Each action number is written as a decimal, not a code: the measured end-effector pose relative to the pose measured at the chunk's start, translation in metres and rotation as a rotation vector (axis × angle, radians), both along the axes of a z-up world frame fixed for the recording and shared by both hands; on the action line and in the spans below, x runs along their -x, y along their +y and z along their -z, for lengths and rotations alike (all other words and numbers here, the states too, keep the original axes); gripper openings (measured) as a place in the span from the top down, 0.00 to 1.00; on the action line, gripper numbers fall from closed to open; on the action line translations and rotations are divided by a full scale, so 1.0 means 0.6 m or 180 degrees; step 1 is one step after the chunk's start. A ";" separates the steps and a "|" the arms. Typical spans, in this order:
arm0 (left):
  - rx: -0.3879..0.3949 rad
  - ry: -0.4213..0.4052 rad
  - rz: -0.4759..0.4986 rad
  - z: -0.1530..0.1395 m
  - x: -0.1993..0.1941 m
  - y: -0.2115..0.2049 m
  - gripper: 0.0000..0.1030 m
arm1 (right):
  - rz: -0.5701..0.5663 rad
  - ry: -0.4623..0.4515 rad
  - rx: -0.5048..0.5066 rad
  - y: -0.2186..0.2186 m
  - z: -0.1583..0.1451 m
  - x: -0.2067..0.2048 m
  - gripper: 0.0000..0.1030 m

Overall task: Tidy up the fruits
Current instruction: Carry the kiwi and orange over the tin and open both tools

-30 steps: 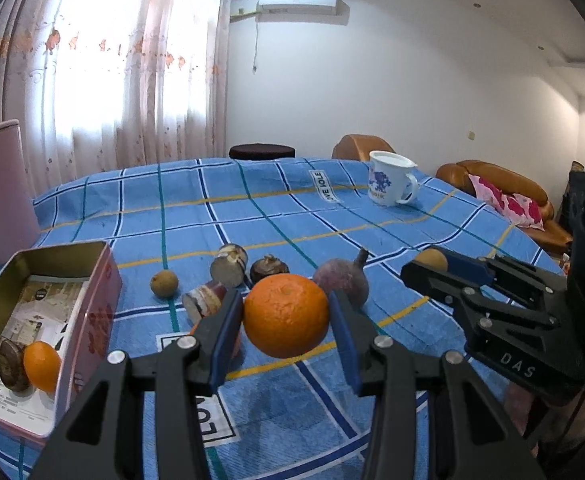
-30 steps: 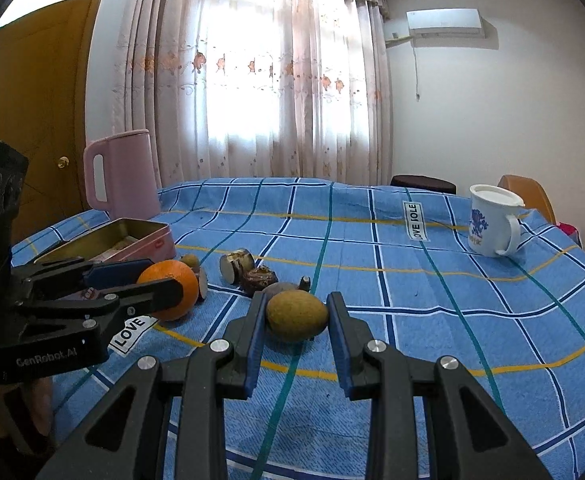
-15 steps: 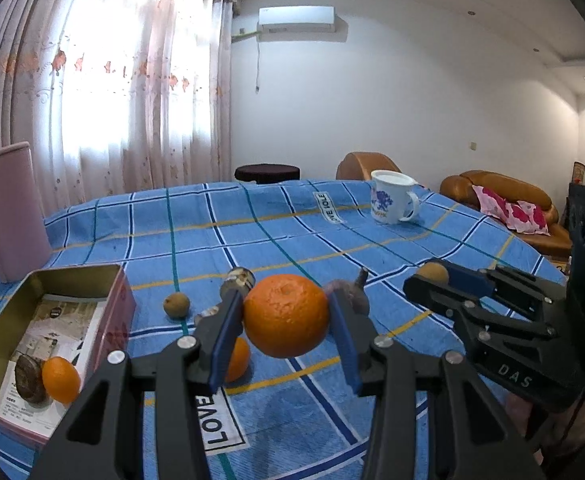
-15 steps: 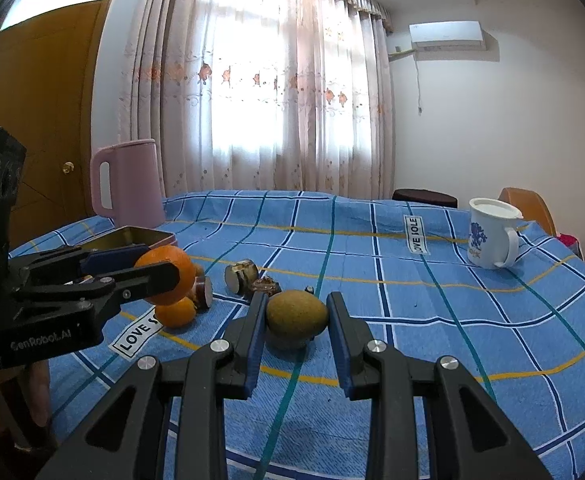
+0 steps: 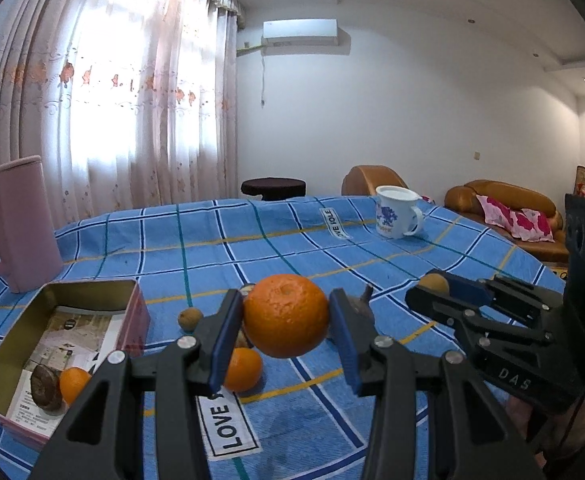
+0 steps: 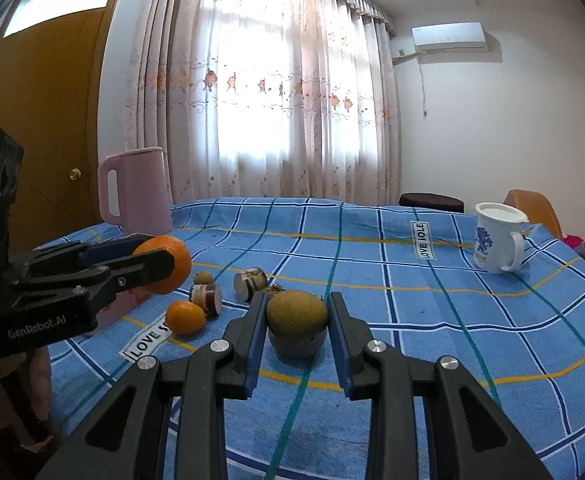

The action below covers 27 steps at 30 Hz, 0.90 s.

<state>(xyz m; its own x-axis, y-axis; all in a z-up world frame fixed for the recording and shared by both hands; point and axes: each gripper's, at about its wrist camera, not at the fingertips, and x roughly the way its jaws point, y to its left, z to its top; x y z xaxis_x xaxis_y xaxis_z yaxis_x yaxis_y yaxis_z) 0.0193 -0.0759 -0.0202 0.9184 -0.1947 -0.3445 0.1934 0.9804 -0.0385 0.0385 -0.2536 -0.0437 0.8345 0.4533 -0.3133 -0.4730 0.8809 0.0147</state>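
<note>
While both fruits are held clear of the table (image 5: pixel 372 256), a large orange (image 5: pixel 286 315) is clamped between the jaws of the left gripper (image 5: pixel 284 330), and a brown-green fruit (image 6: pixel 297 312) is gripped by the closed jaws of the right gripper (image 6: pixel 297 334). Just beyond, a small orange (image 6: pixel 185 317) and several cut pieces are seen lying on the blue checked cloth. Farther left, a pink tin (image 5: pixel 130 316) containing another small orange (image 5: pixel 73 385) is placed, with a pink jug (image 5: pixel 12 224) behind it. A white mug (image 6: pixel 496 242) is set at the far right.

Oranges (image 5: pixel 286 315) – three; mug (image 5: pixel 396 216) – one; tin (image 5: pixel 58 347) – one
</note>
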 end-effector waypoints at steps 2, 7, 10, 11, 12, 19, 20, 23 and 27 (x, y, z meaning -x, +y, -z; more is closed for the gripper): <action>0.0009 -0.0013 -0.0015 -0.002 0.002 0.004 0.55 | -0.0022 -0.0015 0.0016 0.005 -0.006 -0.001 0.69; 0.0036 -0.0019 -0.0071 -0.005 -0.001 0.018 0.55 | -0.0092 -0.0017 -0.0005 0.018 -0.021 -0.006 0.69; 0.0059 -0.0013 -0.0094 -0.005 -0.001 0.028 0.55 | -0.0144 -0.0021 0.0001 0.029 -0.031 -0.011 0.69; 0.0064 -0.0010 -0.0107 -0.005 -0.001 0.033 0.55 | -0.0161 -0.0024 0.0009 0.033 -0.034 -0.012 0.69; 0.0073 -0.0010 -0.0117 -0.005 -0.001 0.037 0.55 | -0.0185 -0.0027 0.0021 0.039 -0.038 -0.013 0.69; 0.0180 0.0004 -0.0289 -0.012 0.000 0.083 0.55 | -0.0425 -0.0036 0.0078 0.093 -0.066 -0.026 0.69; 0.0192 0.0004 -0.0308 -0.013 0.000 0.091 0.55 | -0.0463 -0.0032 0.0086 0.103 -0.069 -0.029 0.69; 0.0237 0.0004 -0.0385 -0.014 0.003 0.118 0.55 | -0.0586 0.0019 0.0083 0.133 -0.075 -0.039 0.69; 0.0302 0.0017 -0.0561 -0.021 0.001 0.170 0.55 | -0.0738 0.0079 0.0136 0.180 -0.081 -0.054 0.69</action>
